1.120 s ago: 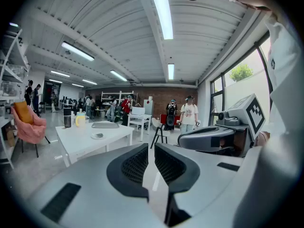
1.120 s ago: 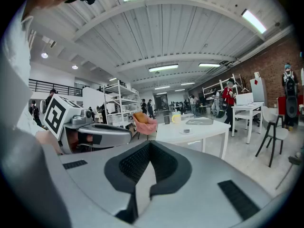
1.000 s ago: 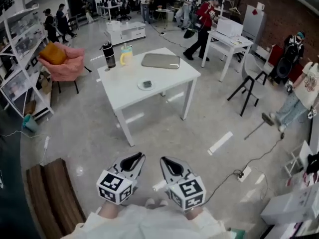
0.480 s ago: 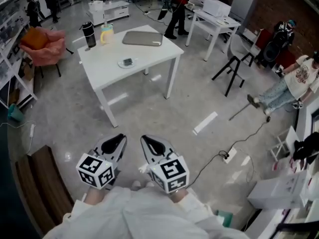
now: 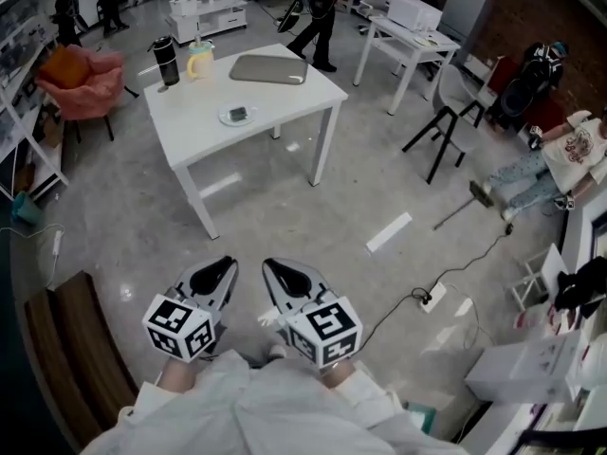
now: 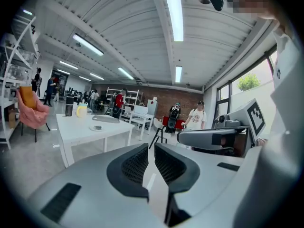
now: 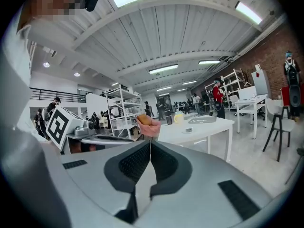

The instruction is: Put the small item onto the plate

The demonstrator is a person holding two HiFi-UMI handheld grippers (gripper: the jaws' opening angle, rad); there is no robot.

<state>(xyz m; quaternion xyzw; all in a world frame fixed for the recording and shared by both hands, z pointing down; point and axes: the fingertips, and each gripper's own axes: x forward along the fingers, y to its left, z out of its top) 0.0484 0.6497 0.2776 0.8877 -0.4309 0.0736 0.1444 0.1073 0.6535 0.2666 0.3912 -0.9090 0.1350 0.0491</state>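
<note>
Plate (image 5: 225, 118) far off, dark item (image 5: 238, 114) on it (too small to ID)

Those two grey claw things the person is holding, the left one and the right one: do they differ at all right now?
The left gripper has its jaws slightly apart, with a narrow gap between them; the right gripper has its jaws pressed together. The left cube carries a different black-and-white pattern from the right cube. Both grippers are empty, and both are well short of the white table.
</note>
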